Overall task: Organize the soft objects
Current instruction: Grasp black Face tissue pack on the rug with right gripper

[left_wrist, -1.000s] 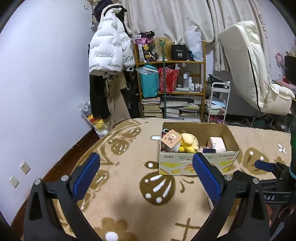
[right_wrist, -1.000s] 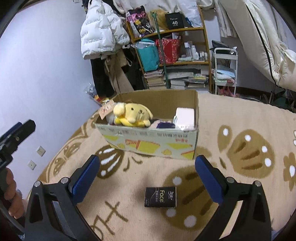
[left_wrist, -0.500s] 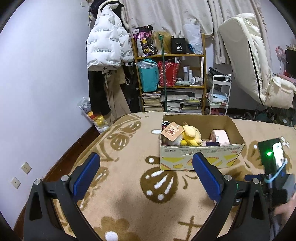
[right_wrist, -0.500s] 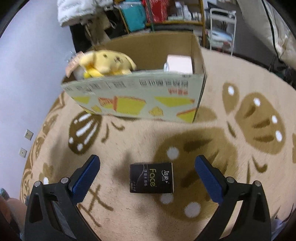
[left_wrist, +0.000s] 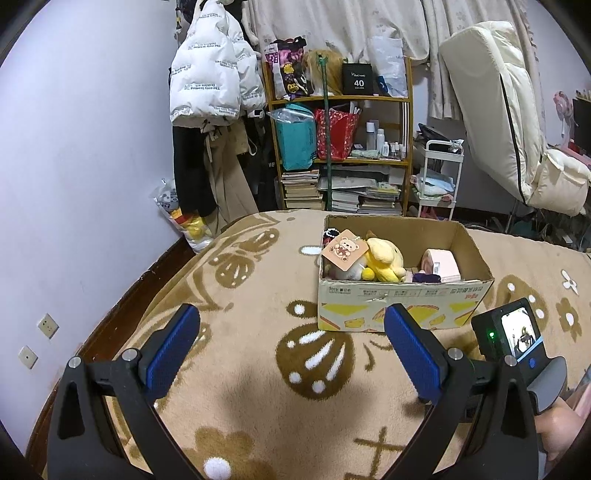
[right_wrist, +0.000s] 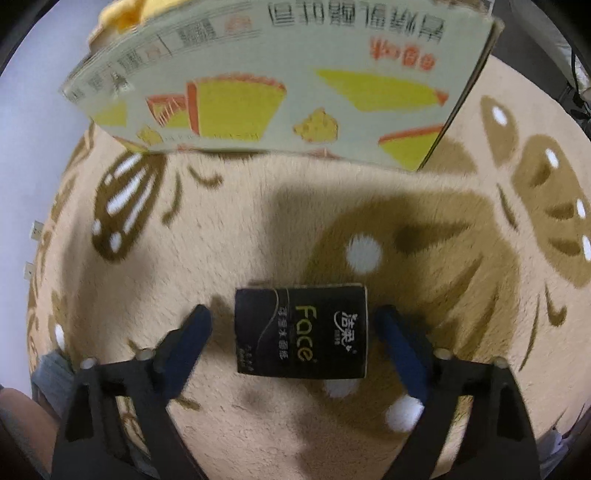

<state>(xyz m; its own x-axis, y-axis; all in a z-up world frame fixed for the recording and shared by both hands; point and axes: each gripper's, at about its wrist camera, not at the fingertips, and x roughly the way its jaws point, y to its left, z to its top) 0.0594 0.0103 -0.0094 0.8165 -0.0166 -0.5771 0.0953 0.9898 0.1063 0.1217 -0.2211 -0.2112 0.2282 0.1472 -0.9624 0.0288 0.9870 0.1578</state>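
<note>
With the released right claw (right_wrist: pixel 291 332) straddling the black Face tissue pack (right_wrist: pixel 301 330) on the carpet (right_wrist: pixel 424 229), squeeze gently mid-pack, then lift toward the cardboard box (right_wrist: pixel 280 88); the left claw (left_wrist: pixel 284 343) hangs released.

Lilac wall (left_wrist: pixel 92 129), patterned beige carpet (left_wrist: pixel 258 369), cluttered wooden shelf (left_wrist: pixel 340 147), curtains (left_wrist: pixel 332 26)

One cardboard box (left_wrist: pixel 402 306) is seen on one patterned rug (left_wrist: pixel 258 295). Inside it, one yellow plush toy (left_wrist: pixel 384 258), one pink tissue pack (left_wrist: pixel 441 264) and one bear tag (left_wrist: pixel 343 249) are counted. One black tissue pack (right_wrist: pixel 301 332) is seen outside.
</note>
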